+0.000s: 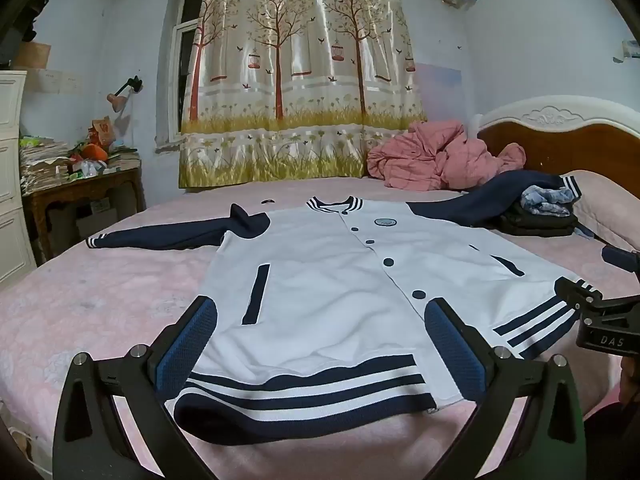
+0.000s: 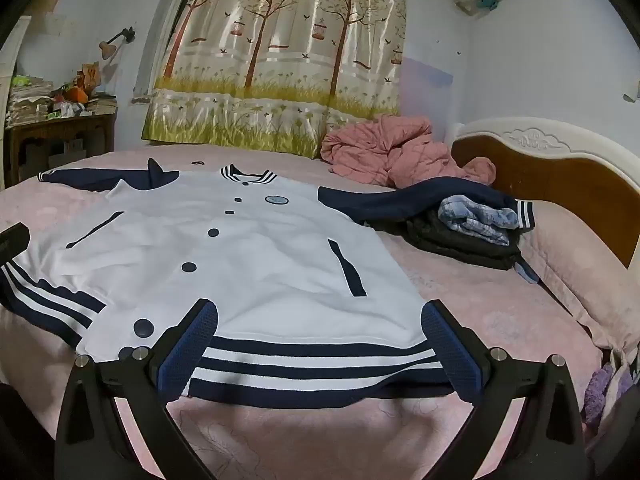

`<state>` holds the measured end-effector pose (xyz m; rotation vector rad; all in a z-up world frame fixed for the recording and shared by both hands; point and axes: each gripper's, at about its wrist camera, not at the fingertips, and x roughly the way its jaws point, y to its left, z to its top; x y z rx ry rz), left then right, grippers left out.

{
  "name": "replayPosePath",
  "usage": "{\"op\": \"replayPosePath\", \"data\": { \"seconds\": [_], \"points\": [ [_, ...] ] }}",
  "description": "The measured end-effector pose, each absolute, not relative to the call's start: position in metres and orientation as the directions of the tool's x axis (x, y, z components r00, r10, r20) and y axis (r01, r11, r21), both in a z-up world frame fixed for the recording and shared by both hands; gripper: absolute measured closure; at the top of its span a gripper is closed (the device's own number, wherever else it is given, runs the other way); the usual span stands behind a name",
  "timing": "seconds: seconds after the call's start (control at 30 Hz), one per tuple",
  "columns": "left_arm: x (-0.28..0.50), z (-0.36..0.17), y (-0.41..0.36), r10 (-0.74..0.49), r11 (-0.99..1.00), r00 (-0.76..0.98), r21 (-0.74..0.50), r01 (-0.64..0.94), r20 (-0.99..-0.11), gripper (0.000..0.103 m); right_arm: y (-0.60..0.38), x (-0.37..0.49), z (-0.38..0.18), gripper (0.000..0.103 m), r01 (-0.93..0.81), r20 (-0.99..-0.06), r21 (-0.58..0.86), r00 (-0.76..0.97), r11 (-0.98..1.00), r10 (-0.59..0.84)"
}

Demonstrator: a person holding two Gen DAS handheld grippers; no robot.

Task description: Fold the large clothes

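From the left wrist, a white jacket [image 1: 320, 276] with navy sleeves lies buttoned and spread flat on the pink bed [image 1: 100, 300], its striped hem between the wide-open, empty left gripper [image 1: 320, 344]. From the right wrist, the right gripper [image 2: 320, 344] also gapes empty over the hem; folded clothes [image 2: 468, 228] sit beside one sleeve.

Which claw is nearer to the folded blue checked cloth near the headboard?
Right. The right claw faces the hem on the side where the cloth lies; the left claw is at the other half.
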<state>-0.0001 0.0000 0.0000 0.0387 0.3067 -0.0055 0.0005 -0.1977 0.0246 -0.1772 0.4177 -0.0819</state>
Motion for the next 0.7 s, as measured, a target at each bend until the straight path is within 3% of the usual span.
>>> {"op": "replayPosePath", "data": {
  "seconds": [0.7],
  "points": [
    [0.0007,-0.0003,-0.0005,0.004,1.0,0.952,0.03,0.006,-0.305,0.0,-0.1918,-0.0005,0.0254,0.0,0.05,-0.396,-0.171,0.911,0.984,-0.115]
  ]
}}
